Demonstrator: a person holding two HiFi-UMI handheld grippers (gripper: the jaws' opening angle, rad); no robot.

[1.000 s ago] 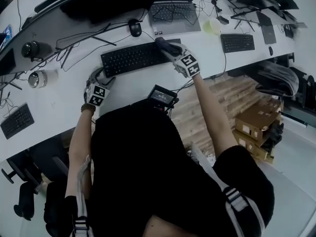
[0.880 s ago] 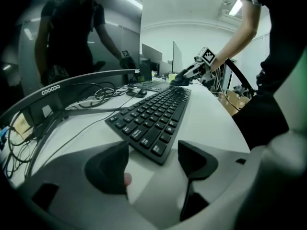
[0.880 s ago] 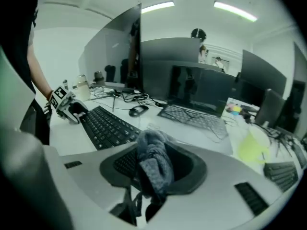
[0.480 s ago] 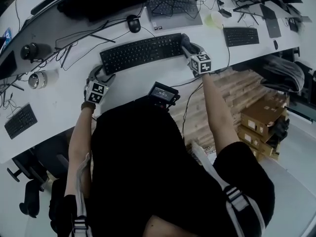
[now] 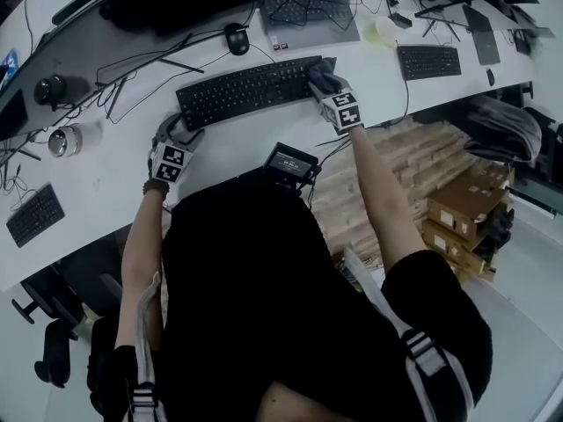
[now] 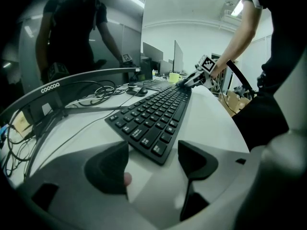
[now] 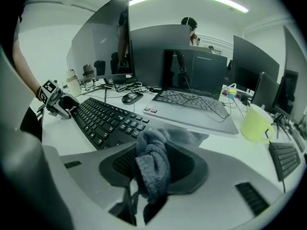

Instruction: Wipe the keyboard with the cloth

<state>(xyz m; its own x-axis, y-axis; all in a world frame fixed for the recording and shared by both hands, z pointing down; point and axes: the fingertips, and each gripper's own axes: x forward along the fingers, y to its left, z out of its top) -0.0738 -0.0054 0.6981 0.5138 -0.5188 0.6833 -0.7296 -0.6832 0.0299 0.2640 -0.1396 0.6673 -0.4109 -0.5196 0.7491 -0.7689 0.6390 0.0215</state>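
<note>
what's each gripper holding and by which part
right gripper: grey cloth, pinched at its bunched middle, though its jaws have just been opening. left gripper: nothing, jaws apart.

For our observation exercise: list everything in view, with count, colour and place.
keyboard: one, black, centre of desk
small keyboards: two, black, desk's two ends
cloth: one, grey, at keyboard's right end
mouse: one, black, behind keyboard
laptop: one, grey, behind keyboard
mug: one, yellow-green, right of laptop
cardboard boxes: several, brown, floor at right
left hand-held gripper: one, white, open, at keyboard's left end
right hand-held gripper: one, white, cloth between jaws that have just been opening
</note>
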